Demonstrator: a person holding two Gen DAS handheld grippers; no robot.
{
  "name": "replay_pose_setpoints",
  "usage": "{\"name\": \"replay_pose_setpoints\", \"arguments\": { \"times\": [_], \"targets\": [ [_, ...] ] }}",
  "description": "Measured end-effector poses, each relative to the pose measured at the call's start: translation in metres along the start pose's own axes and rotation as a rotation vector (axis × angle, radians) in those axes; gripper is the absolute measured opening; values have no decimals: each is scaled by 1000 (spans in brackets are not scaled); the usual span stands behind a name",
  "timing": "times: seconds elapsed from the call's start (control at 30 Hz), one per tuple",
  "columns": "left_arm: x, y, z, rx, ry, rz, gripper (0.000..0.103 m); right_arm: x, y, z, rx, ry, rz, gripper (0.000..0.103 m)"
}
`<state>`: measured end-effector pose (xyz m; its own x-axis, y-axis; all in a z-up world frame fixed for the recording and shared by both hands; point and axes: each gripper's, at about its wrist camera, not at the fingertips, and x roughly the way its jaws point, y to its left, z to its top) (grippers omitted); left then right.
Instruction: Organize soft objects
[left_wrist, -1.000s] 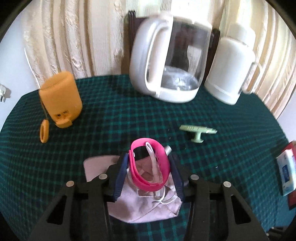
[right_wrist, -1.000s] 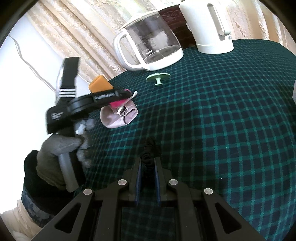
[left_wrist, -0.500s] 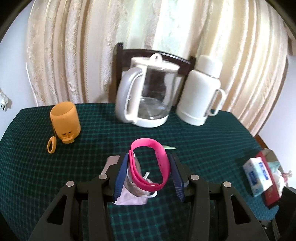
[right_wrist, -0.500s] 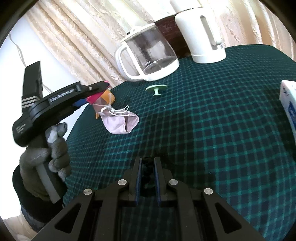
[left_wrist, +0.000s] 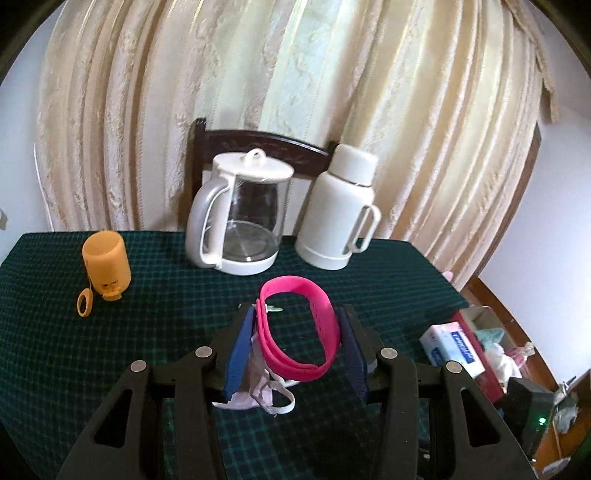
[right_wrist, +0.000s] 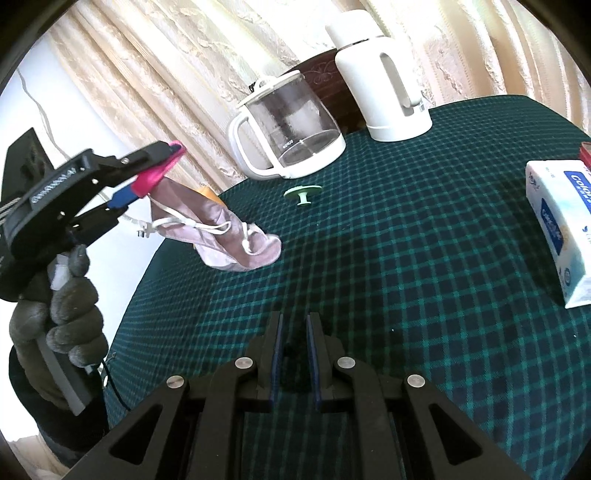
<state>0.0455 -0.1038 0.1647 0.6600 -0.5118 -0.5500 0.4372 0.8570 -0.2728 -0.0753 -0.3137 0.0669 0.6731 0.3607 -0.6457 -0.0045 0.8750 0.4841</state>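
Observation:
My left gripper (left_wrist: 295, 317) is shut on a bright pink wristband (left_wrist: 299, 328) and a pale pink face mask (left_wrist: 251, 391), both lifted above the green checked tablecloth (left_wrist: 155, 317). In the right wrist view a gloved hand holds the left gripper (right_wrist: 162, 162) high at the left. The mask (right_wrist: 221, 240) hangs slanting from it, with its white ear loops dangling. The mask's lower end is at or just above the cloth. My right gripper (right_wrist: 294, 321) is low over the near table, shut on a small dark fuzzy thing (right_wrist: 293, 362).
A glass kettle (left_wrist: 236, 221) and a white flask (left_wrist: 340, 210) stand at the back, before a chair and curtain. An orange speaker (left_wrist: 107, 262) sits back left. A small green knob (right_wrist: 303, 194) lies mid-table. A tissue pack (right_wrist: 561, 229) lies at the right edge.
My left gripper has risen and tilted up, lifting the wristband and mask off the cloth. My right gripper has drifted a little, still shut on the dark thing.

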Motion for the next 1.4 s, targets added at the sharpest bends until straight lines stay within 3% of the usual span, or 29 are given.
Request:
{"name": "replay_pose_setpoints", "arguments": {
  "times": [0.37,0.67,0.97,1.33,1.4],
  "targets": [
    [-30,-23,-6,15,-11,-98,51,-7,-5,-12,20,6,-20,14],
    [-29,9,-24,-74,21,-49,59,-3,-3,-14,23,24,-28,14],
    [-38,69,-53,-192,40,30,59,8,8,-17,2,52,-40,14],
    [-33,78,-83,-172,88,51,59,34,35,-16,-54,108,-47,14],
    [-31,80,-86,-177,88,56,59,44,42,-17,-71,130,-48,22]
  ]
}}
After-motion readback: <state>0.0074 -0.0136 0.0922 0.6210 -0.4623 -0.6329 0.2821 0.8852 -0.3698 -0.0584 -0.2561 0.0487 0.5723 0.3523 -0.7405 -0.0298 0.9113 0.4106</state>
